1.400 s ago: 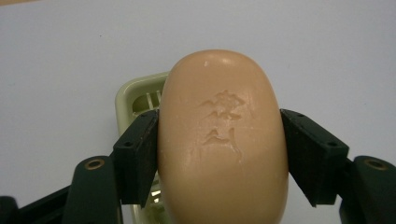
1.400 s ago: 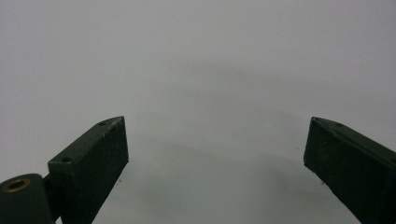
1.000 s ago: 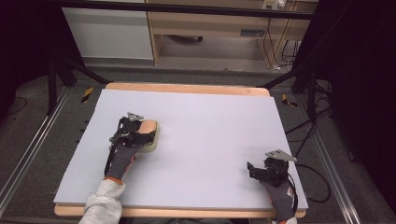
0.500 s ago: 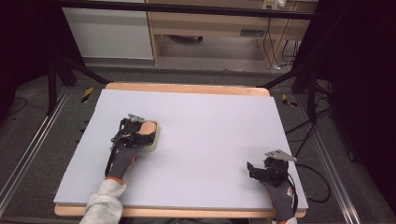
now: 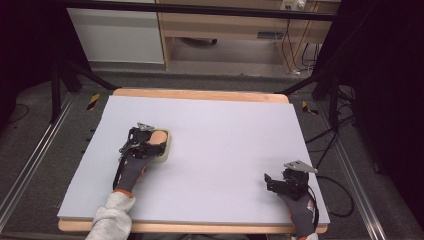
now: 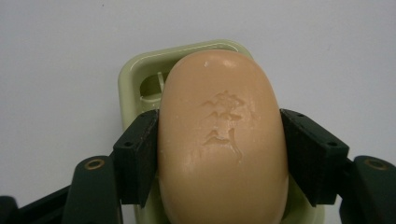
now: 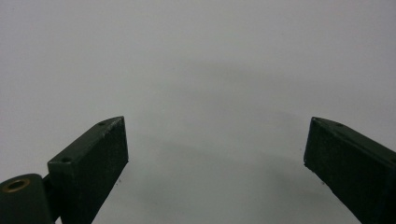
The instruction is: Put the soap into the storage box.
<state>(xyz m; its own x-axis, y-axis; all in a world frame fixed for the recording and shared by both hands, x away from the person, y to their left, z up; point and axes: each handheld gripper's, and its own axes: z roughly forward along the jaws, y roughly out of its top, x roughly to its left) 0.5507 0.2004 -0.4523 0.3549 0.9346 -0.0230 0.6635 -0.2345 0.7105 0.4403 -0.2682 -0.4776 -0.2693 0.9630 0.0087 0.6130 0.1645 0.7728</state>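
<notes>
The bar of soap sits directly between the jaws of the left tool, its long axis running straight away from the tool along the line of the jaws, so the pads bear on its two long flanks and any lift would go straight up out of the pale green soap dish beneath it. In the left gripper view both black pads touch the soap's sides with no gap showing, so this tool is clamped on the bar; whether the bar has left the dish or rests in it cannot be told. On the high view the soap and dish lie on the left half of the grey worktop, right at the left tool, while the right tool rests well apart near the front right corner, its jaws spread wide over bare worktop and holding nothing. The left hand is clearly the nearer one. Against the frames from a second and half a second ago, very little differs: the left tool has stayed at the dish with the soap, and the right tool has kept its place.
</notes>
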